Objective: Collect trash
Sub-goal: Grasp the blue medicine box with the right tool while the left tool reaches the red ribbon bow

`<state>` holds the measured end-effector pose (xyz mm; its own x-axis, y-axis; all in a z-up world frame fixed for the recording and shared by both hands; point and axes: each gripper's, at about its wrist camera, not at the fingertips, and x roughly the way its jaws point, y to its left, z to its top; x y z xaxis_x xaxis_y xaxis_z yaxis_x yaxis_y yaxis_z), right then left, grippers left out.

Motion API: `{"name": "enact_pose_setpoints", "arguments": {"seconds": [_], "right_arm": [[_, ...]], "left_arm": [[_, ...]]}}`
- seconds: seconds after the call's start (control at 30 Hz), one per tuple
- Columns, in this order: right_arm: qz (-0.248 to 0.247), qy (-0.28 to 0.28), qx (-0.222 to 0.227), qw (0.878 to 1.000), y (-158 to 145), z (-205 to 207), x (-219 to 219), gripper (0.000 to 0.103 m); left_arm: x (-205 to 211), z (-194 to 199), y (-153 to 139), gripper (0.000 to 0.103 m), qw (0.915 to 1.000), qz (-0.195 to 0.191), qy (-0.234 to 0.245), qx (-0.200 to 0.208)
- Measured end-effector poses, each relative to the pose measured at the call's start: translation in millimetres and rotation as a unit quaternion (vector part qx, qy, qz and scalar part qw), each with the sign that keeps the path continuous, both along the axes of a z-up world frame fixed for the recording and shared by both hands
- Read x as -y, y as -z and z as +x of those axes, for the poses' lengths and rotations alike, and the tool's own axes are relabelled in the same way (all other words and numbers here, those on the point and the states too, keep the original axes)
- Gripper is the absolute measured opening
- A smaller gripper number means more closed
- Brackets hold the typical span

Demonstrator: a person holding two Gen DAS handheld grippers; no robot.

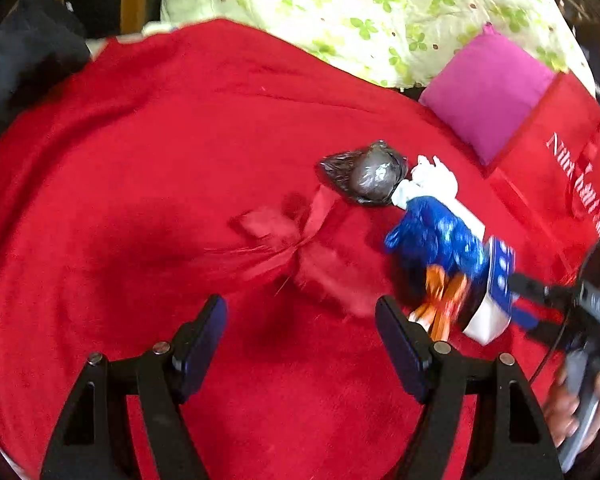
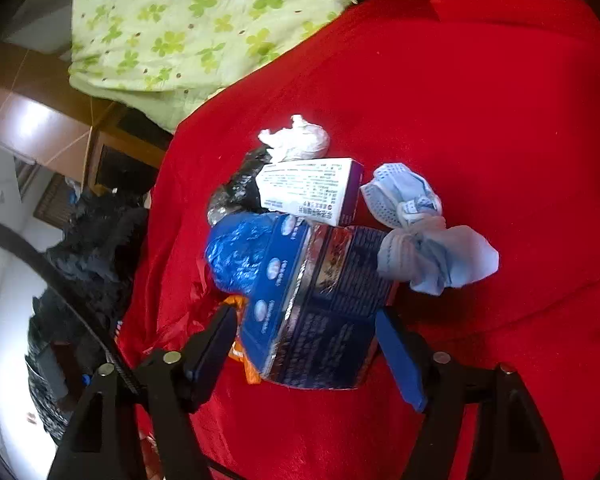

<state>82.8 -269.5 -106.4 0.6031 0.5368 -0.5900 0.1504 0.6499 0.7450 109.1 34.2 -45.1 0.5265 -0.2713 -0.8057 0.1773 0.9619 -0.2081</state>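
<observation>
**Closing in on the trash pile on the red bed cover**

Straddling the blue carton (image 2: 320, 308), the right tongs (image 2: 306, 354) stand released, jaws either side and not pressing. A clean grasp would, by judgement, centre the carton first so the orange wrapper (image 2: 240, 344) beneath is not dragged. Just beyond lie the blue plastic bag (image 2: 236, 252), the white box (image 2: 308, 190) and the knotted face masks (image 2: 416, 232), then the crumpled tissue (image 2: 296, 138).

The left tongs (image 1: 302, 346) hang released over bare red cover (image 1: 140, 140), near a red ribbon (image 1: 300, 236). Only the left view shows the pink cushion (image 1: 488, 92) and the red bag (image 1: 572, 168); the masks show only on the right.
</observation>
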Motion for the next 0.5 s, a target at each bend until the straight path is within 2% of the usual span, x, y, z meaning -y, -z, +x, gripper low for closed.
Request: {"name": "enact_pose_setpoints", "arguments": {"seconds": [0.13, 0.23, 0.27, 0.33, 0.4, 0.5], "right_arm": [[0.001, -0.008, 0.000, 1.000, 1.3, 9.2, -7.7, 0.078], [0.023, -0.011, -0.010, 1.000, 9.2, 15.9, -10.2, 0.078], [0.035, -0.009, -0.014, 0.999, 11.9, 17.3, -9.5, 0.078], [0.061, 0.001, -0.013, 0.998, 14.4, 16.7, -4.6, 0.078], [0.091, 0.021, 0.001, 0.996, 14.8, 14.7, 3.5, 0.079], [0.112, 0.046, -0.004, 0.993, 20.2, 16.1, 9.1, 0.089]], "left_arm": [[9.8, 27.1, 18.0, 0.077, 0.9993, -0.014, -0.017, -0.030], [13.2, 38.5, 29.9, 0.075, 0.9971, -0.039, -0.031, -0.057], [13.8, 40.7, 32.9, 0.071, 0.9963, -0.047, -0.034, -0.063], [15.4, 44.7, 38.7, 0.050, 0.9951, -0.054, -0.037, -0.074], [17.0, 48.0, 44.8, 0.044, 0.9934, -0.066, -0.043, -0.083], [22.3, 47.1, 44.5, 0.040, 0.9941, -0.064, -0.045, -0.075]]}}
